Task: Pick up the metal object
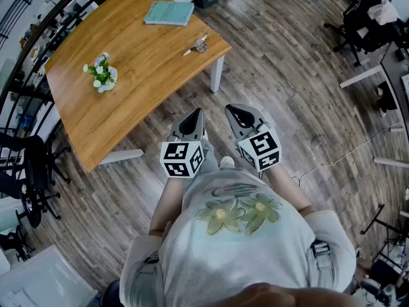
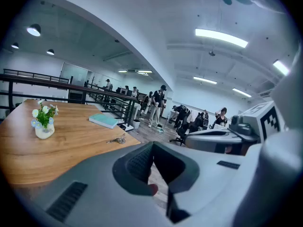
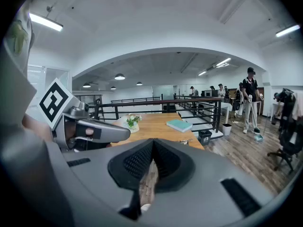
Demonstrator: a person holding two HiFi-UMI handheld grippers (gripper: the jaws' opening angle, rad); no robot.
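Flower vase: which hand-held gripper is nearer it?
Left. Both hang over the floor; the left hand-held gripper is the one toward the flower vase, the right hand-held gripper beyond it.

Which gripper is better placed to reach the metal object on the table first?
Probably the left gripper: the metal object lies almost straight ahead of it, near the table's corner. The right gripper sits further aside. Both are shut and empty.

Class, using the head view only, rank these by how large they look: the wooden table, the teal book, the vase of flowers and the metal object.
1. The wooden table, by far the largest.
2. The teal book and the vase of flowers look about alike, so they are not ranked.
3. The metal object, smallest.
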